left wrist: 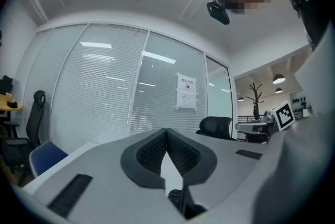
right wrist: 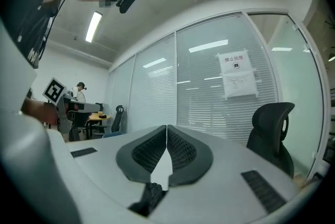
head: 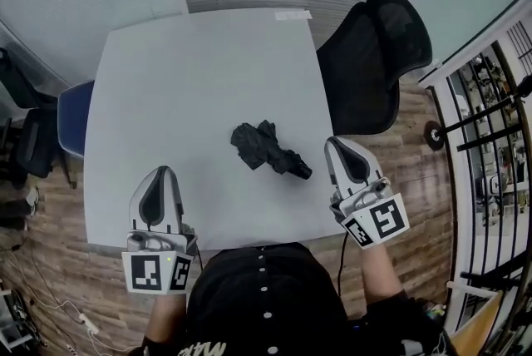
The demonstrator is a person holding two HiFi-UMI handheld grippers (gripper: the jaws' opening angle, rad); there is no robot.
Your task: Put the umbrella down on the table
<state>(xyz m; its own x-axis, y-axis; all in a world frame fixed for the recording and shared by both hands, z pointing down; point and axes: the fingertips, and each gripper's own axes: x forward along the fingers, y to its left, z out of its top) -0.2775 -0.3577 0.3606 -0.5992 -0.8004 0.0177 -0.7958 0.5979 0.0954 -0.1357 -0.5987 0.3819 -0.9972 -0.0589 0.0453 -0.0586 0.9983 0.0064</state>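
Since the umbrella [head: 268, 149] is lying flat on the desk [head: 208, 63], folded up into a crumpled black bundle, neither set of tongs has anything to hold. It sits between the two, out ahead of their tips and a bit nearer the right tongs [head: 337, 145], with its stubby end pointing that way. Nothing's touching it.

Right tongs are fully closed, tips pressed together and nothing between them. They're held level over the near right corner of the desk. Left tongs [head: 164, 171] are the same deal: closed and empty, hanging level over the near edge, well apart from the umbrella. In both gripper views the umbrella just peeks out low down under the closed tips.

Further out, a black office chair [head: 374, 55] stands beyond the right tongs, off the desk's right side. A blue chair [head: 73, 117] is tucked in past the left tongs on the other side. Straight ahead of both tongs is a glass wall [right wrist: 199, 92] with blinds and a paper notice [right wrist: 238, 75] stuck on it. Wooden floor [head: 50, 213] all round.
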